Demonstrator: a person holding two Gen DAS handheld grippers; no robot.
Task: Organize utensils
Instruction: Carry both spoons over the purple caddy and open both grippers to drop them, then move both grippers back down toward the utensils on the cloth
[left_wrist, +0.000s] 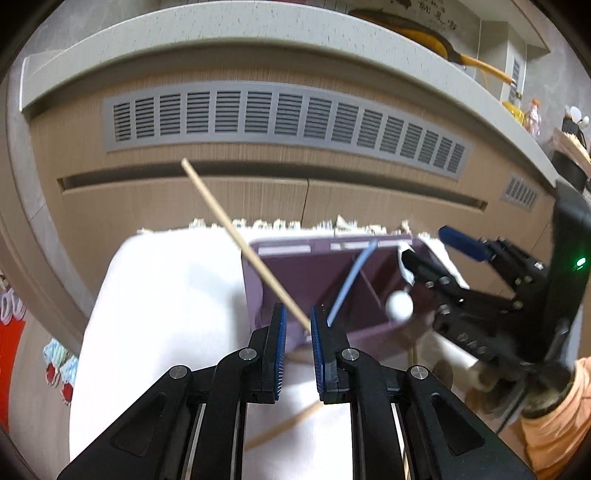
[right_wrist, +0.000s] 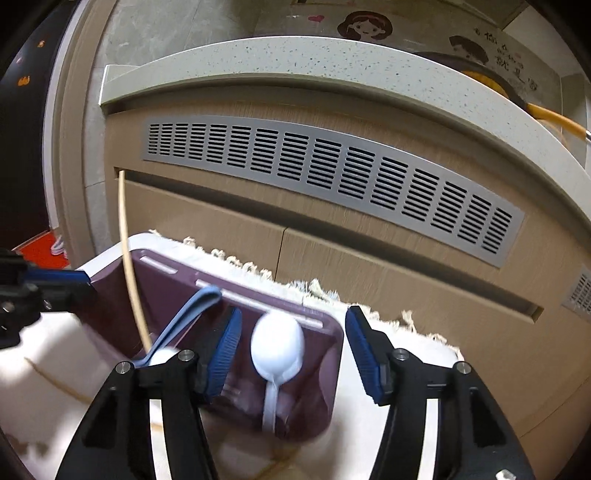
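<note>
A mauve utensil holder (left_wrist: 255, 291) (right_wrist: 327, 398) stands on a white fringed cloth (left_wrist: 166, 295). My left gripper (left_wrist: 297, 332) is open; a wooden chopstick (left_wrist: 236, 236) slants up between its pads, leaning on the right pad, its lower end hidden. In the right wrist view this chopstick (right_wrist: 127, 258) stands in the holder's left part. A blue handle (left_wrist: 352, 280) (right_wrist: 184, 317) also sticks out of the holder. My right gripper (right_wrist: 291, 350) is open over the holder, and a white spoon (right_wrist: 277, 343) stands bowl-up between its pads, untouched. The left wrist view shows that gripper (left_wrist: 424, 245) at the holder's right end.
Another chopstick (left_wrist: 284, 424) lies on the cloth under my left gripper. Behind the cloth rises a wooden cabinet front with a grey vent grille (left_wrist: 280, 118) under a speckled counter edge (right_wrist: 332, 59). A yellow-handled pan (left_wrist: 476, 62) rests on the counter. An orange sleeve (left_wrist: 554, 424) is at lower right.
</note>
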